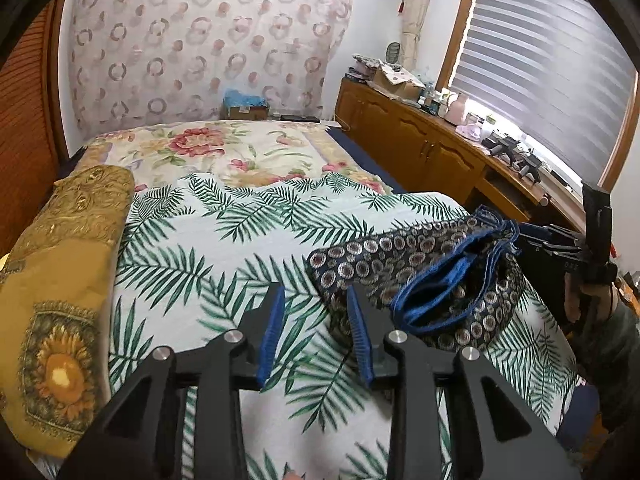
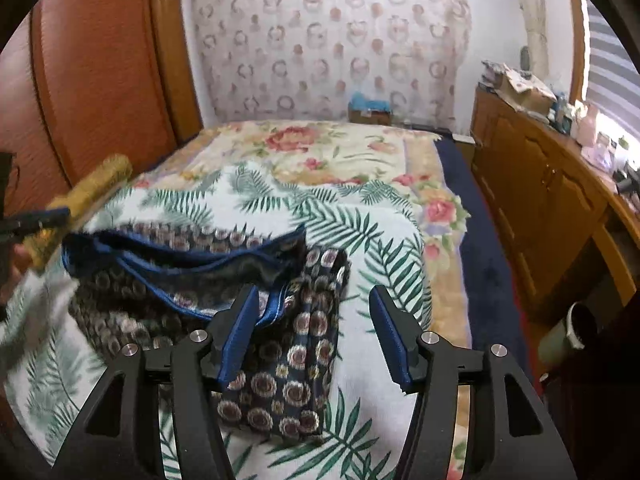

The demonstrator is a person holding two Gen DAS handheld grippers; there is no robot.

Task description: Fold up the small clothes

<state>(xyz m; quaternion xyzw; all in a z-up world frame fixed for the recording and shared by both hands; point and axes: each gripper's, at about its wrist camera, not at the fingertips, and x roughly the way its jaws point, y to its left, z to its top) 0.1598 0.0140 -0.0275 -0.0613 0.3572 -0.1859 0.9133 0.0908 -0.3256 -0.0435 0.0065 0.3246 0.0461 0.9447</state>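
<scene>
On the palm-leaf sheet (image 1: 224, 248), near its right edge: one small patterned garment (image 1: 420, 276), blue-trimmed, soft, light, likely floppy; best pinched at the trim; left gripper (image 1: 316, 332) and right gripper (image 2: 312, 336) parted, holding nothing.

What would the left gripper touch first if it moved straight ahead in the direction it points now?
Probably the palm-leaf bedsheet: the open left gripper points down at bare sheet between its fingers. The navy patterned garment lies just to the right of that line, so the right finger may brush its edge; depth is unclear.
</scene>
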